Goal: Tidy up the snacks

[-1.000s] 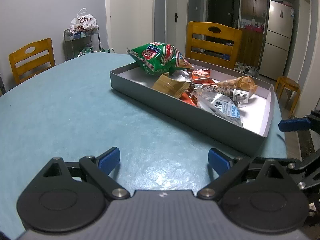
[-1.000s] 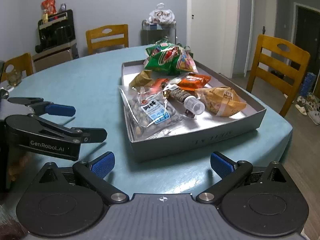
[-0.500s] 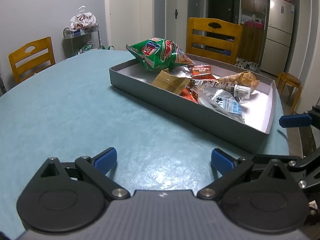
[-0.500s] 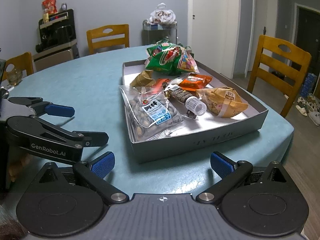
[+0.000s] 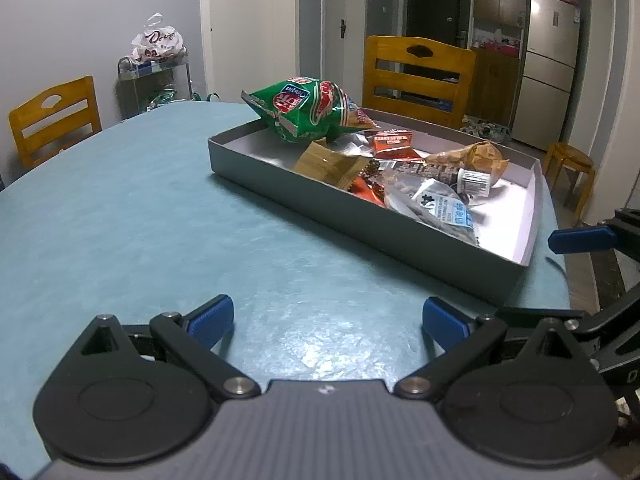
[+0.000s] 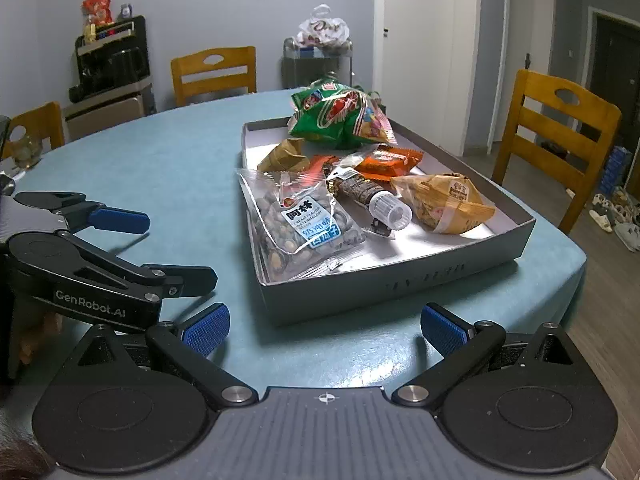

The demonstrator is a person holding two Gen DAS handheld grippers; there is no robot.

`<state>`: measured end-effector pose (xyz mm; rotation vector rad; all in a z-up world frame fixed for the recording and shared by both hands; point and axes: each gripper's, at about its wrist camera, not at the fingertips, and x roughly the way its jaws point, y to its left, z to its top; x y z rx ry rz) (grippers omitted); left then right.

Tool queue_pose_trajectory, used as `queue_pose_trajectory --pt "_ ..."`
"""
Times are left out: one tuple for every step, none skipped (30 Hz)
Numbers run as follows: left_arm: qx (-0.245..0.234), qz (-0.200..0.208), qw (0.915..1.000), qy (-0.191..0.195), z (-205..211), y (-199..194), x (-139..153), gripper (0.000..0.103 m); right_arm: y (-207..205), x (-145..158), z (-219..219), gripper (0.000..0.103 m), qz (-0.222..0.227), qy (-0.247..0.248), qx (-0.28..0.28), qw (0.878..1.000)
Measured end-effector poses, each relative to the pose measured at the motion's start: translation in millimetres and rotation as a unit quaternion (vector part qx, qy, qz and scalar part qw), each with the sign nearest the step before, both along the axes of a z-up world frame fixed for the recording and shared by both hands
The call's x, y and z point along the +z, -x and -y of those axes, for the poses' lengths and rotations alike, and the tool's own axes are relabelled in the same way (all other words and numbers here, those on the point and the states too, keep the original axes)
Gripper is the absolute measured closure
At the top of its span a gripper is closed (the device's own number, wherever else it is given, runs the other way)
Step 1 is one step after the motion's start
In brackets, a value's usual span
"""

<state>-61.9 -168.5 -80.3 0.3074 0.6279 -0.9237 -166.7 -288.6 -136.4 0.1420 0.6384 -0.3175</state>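
A grey tray (image 5: 360, 224) (image 6: 400, 280) on the blue table holds several snacks: a green chip bag (image 5: 308, 110) (image 6: 340, 116), a clear bag of seeds (image 6: 300, 224) (image 5: 436, 208), a dark tube with a white cap (image 6: 380, 200) (image 5: 464, 178), an orange packet (image 6: 390, 160), a tan bag (image 6: 440, 200) and a gold packet (image 5: 328, 164). My left gripper (image 5: 326, 320) is open and empty, low over the table left of the tray; it also shows in the right wrist view (image 6: 160, 248). My right gripper (image 6: 324, 328) is open and empty before the tray's near end.
Wooden chairs stand around the table (image 5: 120, 208): one at the far left (image 5: 52, 120), one behind the tray (image 5: 416, 76), one at the right (image 6: 556, 132). A cart with a white bag (image 5: 156, 68) stands by the wall. A fridge (image 5: 548, 64) and stool (image 5: 568, 168) are farther off.
Both grippers have eased slightly closer to the tray and lower over the table. Both stay open and the snacks have not moved.
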Motion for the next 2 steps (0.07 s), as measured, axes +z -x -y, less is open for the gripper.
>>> queue_pose_trajectory --pt "-0.002 0.0 1.0 0.002 -0.2 0.4 0.2 0.001 -0.1 -0.2 0.2 0.0 0.0 0.0 0.0 1.0" --pt "-0.001 0.001 1.0 0.001 0.2 0.6 0.2 0.001 -0.1 -0.2 0.3 0.0 0.0 0.0 0.0 1.0"
